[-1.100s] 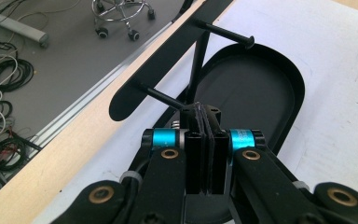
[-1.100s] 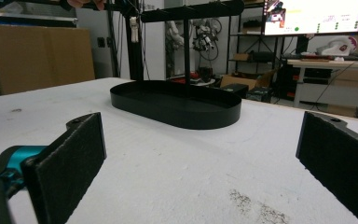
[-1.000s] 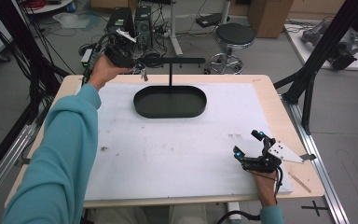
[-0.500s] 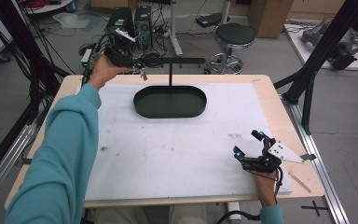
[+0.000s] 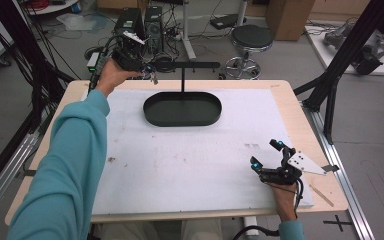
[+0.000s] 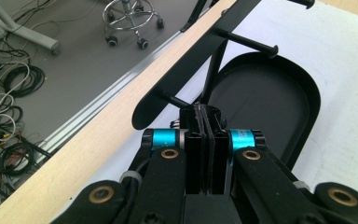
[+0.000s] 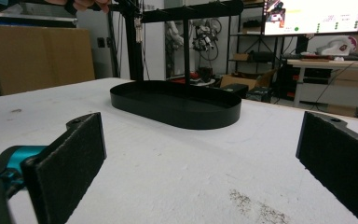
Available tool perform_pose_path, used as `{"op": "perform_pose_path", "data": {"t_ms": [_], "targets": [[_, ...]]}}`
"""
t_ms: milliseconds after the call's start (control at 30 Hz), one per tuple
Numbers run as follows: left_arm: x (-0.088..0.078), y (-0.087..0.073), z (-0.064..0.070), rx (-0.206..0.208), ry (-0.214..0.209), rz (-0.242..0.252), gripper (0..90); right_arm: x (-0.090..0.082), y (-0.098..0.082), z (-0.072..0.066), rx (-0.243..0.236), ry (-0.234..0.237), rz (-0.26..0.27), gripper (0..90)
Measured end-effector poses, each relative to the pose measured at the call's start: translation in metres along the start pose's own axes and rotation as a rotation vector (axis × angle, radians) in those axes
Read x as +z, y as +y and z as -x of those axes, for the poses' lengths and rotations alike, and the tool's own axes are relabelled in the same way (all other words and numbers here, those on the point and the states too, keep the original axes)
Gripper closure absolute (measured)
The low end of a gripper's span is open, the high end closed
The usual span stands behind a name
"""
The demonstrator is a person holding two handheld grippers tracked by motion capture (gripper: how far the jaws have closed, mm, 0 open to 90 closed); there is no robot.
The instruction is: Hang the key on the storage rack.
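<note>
High view, from where I run the rig: a person in a teal sleeve point(image 5: 67, 165) reaches the left gripper point(image 5: 150, 75) to the far left end of a black stand point(image 5: 182, 65), whose crossbar rides on a thin post above an oval black tray point(image 5: 182, 109) set on a white mat point(image 5: 180, 150) over the wooden table point(image 5: 300, 110). Something small hangs at that gripper's tip beside the bar, too small for me to name. Left gripper view shows its jaws pressed flat together just under the bar's rounded end, next to a short peg point(image 6: 175, 100); I cannot tell whether anything is pinched between them. A second peg point(image 6: 247, 42) juts from the bar farther along, over the tray point(image 6: 261, 102). At the near right corner of the mat the right gripper point(image 5: 268, 155) rests low, well apart from the tray, its jaws spread wide with nothing between them; right gripper view looks across bare, speckled mat to the tray point(image 7: 177, 107) and stand point(image 7: 186, 14). Beyond the table stand a round stool point(image 5: 250, 40), computer towers point(image 5: 140, 22), loose cables point(image 5: 45, 55) and a cardboard box point(image 5: 290, 12); black frame struts point(image 5: 330, 85) cross the right side.
</note>
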State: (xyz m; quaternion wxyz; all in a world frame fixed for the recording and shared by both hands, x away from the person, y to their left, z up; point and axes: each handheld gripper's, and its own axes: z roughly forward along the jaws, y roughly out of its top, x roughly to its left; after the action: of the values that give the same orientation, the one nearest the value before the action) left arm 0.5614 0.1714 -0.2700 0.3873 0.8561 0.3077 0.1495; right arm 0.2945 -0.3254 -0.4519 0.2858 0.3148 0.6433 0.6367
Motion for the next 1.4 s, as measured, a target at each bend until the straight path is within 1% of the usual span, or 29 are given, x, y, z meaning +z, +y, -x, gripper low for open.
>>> {"op": "perform_pose_path", "data": {"t_ms": [200,267,333,400,433,467,533,600,633,667,700,733,767,800,833,867,933,1033,1067,1100,1133,1200,1233,1267,1300,1333,1400], "targets": [[0.003,-0.001,-0.001,-0.001,0.016,0.011,88.1,0.000,0.000,0.000,0.001,0.000,0.000,0.5],[0.004,0.000,-0.001,0.010,0.036,0.012,87.5,0.000,0.000,0.000,0.000,0.000,0.000,0.5],[0.004,0.001,0.001,0.030,0.068,0.027,85.5,0.000,0.000,0.000,0.000,0.000,0.000,0.5],[0.002,0.001,0.001,0.050,0.104,0.055,75.5,0.000,0.000,0.000,-0.001,0.000,0.000,0.5],[0.000,0.001,0.002,0.051,0.141,0.072,70.3,0.000,0.000,0.000,-0.002,-0.001,0.000,0.5],[-0.001,0.001,0.001,0.052,0.150,0.077,64.5,0.000,0.000,0.000,-0.002,0.000,0.000,0.5],[-0.004,0.000,0.001,0.042,0.133,0.087,56.2,0.000,0.000,0.000,-0.003,-0.002,0.000,0.5],[-0.006,0.000,0.001,0.008,0.092,0.108,42.4,0.000,0.000,0.000,-0.006,0.000,0.002,0.5],[-0.009,0.000,0.002,-0.009,0.079,0.118,37.6,0.000,0.000,0.000,-0.003,-0.002,0.000,0.5],[-0.011,0.000,0.005,-0.017,0.081,0.129,31.1,0.000,0.000,0.000,-0.007,0.000,0.002,0.5],[-0.014,-0.001,0.008,-0.015,0.084,0.146,21.9,0.000,0.000,0.000,-0.009,0.000,0.002,0.5],[-0.018,-0.003,0.012,0.000,0.087,0.173,12.8,0.000,0.000,0.000,-0.008,0.000,0.001,0.5],[-0.023,-0.006,0.016,0.017,0.096,0.203,10.1,0.000,0.000,0.000,-0.006,0.001,0.001,0.5],[-0.027,-0.009,0.020,0.018,0.103,0.236,9.0,0.000,0.000,0.000,-0.006,0.002,0.001,0.5],[-0.032,-0.013,0.024,0.013,0.098,0.255,4.7,0.000,0.000,0.000,-0.010,0.001,0.002,0.5],[-0.038,-0.017,0.027,0.016,0.092,0.265,1.7,0.000,0.000,-0.001,-0.009,0.000,0.004,0.5],[-0.050,-0.026,0.034,0.034,0.077,0.280,1.7,0.000,0.000,0.000,-0.008,0.000,0.004,0.5],[-0.071,-0.044,0.048,0.040,0.063,0.318,1.7,-0.001,0.000,-0.001,-0.005,-0.002,0.006,0.5],[-0.078,-0.051,0.054,0.049,0.063,0.337,1.7,-0.001,0.000,-0.001,-0.007,-0.002,0.008,0.5],[-0.085,-0.060,0.060,0.059,0.068,0.357,1.7,-0.001,0.000,-0.001,-0.006,-0.001,0.007,0.5],[-0.092,-0.068,0.066,0.055,0.065,0.377,1.7,-0.001,0.000,-0.001,-0.006,-0.001,0.006,0.5],[-0.103,-0.088,0.077,0.053,0.047,0.427,1.7,0.000,0.000,-0.001,-0.011,0.000,0.009,0.5],[-0.108,-0.098,0.082,0.045,0.035,0.457,1.7,0.000,0.000,-0.001,-0.015,-0.001,0.007,0.5],[-0.112,-0.107,0.087,0.032,0.028,0.474,1.7,0.000,0.000,-0.001,-0.014,-0.001,0.008,0.5],[-0.116,-0.117,0.092,0.029,0.023,0.488,1.7,-0.001,0.000,-0.001,-0.013,-0.001,0.006,0.5],[-0.120,-0.127,0.097,0.032,0.030,0.507,1.7,0.000,0.000,-0.001,-0.014,-0.001,0.008,0.5],[-0.126,-0.146,0.105,0.028,0.029,0.536,1.7,0.000,0.000,-0.001,-0.017,-0.003,0.007,0.5]]}}
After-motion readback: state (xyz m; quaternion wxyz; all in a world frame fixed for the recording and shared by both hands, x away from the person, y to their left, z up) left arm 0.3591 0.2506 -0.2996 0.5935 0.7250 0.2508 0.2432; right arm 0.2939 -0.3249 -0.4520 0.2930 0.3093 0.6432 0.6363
